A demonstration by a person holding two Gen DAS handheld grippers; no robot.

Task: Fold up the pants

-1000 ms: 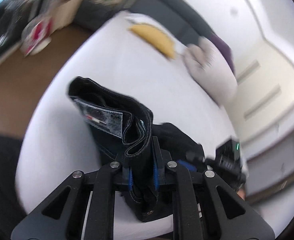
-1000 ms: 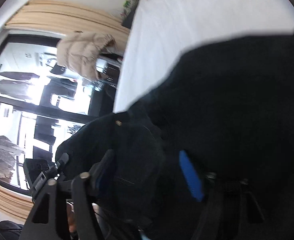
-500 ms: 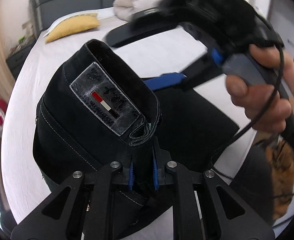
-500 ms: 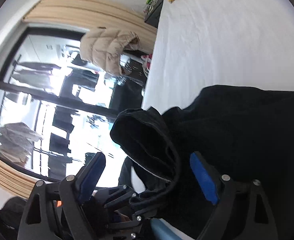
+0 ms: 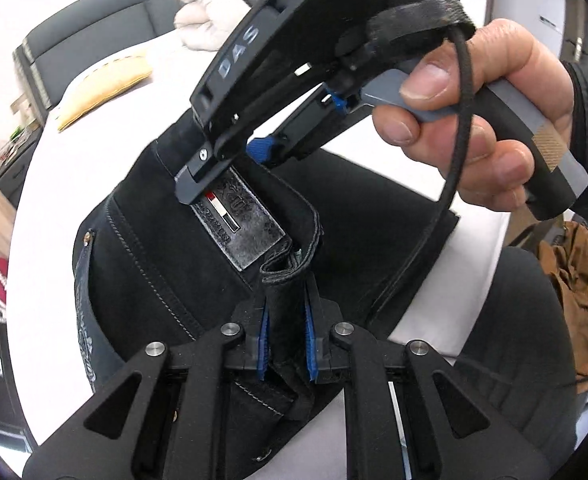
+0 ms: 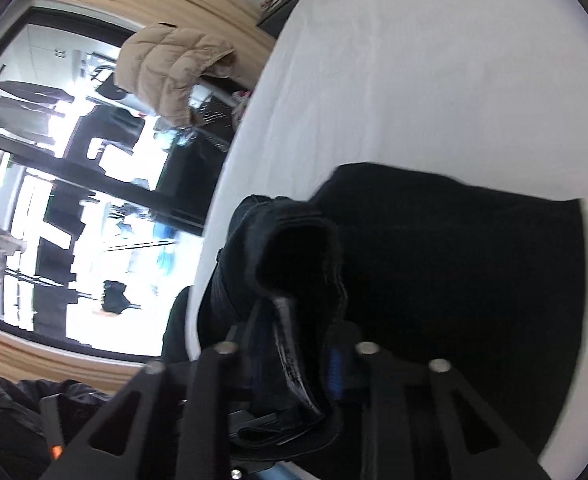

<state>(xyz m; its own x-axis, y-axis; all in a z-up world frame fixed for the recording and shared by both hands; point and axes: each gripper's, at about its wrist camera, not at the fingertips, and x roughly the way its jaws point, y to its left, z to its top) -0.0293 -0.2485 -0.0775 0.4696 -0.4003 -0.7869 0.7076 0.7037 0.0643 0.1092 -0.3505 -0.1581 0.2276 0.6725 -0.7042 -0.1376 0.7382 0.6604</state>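
Black pants (image 5: 166, 264) on the white bed (image 6: 433, 92) near its side edge, left gripper (image 5: 286, 334) clamped on the waistband fold, right gripper (image 6: 294, 354) just closed on the waistband by the leather patch (image 5: 240, 226), yellow pillow (image 5: 102, 92) at the bed's far end.

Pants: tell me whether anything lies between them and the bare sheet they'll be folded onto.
Nothing visible does. Both tools, left and right, are already clamped on the waistband of the pants. The white sheet beyond them is bare; the yellow pillow lies far off near the headboard.
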